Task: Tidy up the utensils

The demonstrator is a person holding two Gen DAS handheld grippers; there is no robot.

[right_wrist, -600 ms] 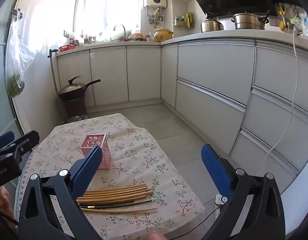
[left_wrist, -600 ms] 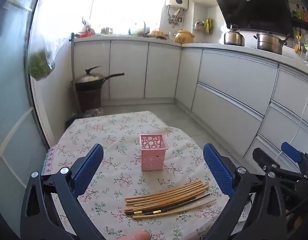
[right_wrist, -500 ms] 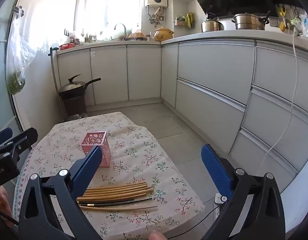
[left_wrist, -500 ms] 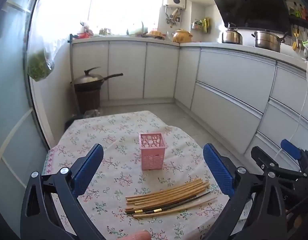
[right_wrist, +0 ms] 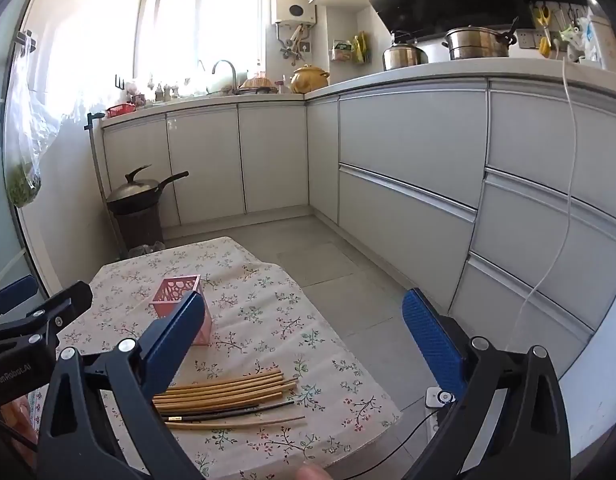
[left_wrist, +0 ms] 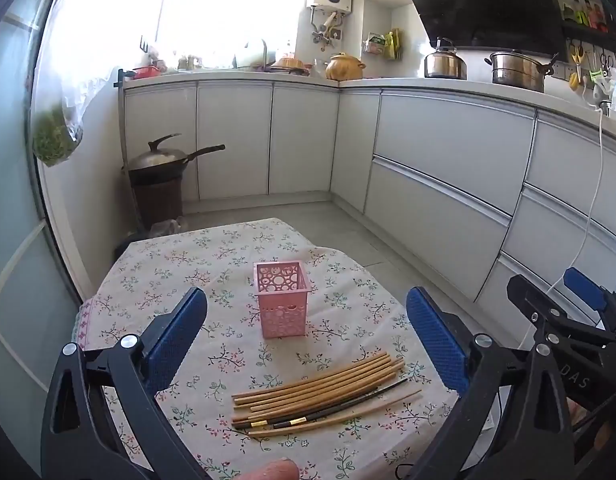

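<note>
Bamboo chopsticks (left_wrist: 320, 394), a few dark ones among them, lie loose on the floral tablecloth (left_wrist: 156, 280), near side of the pink basket (left_wrist: 283, 299). Left gripper (left_wrist: 314, 336) and right gripper (right_wrist: 308, 332) hover above, jaws wide apart, apparently holding nothing.

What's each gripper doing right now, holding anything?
Left gripper: open, holding nothing.
Right gripper: open, holding nothing.

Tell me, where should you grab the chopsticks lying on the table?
Probably from above, near the middle of the chopsticks, pads on either side across their width. They lie flat in a loose side-by-side bunch on the tablecloth, so an end grip would let them tip.
</note>
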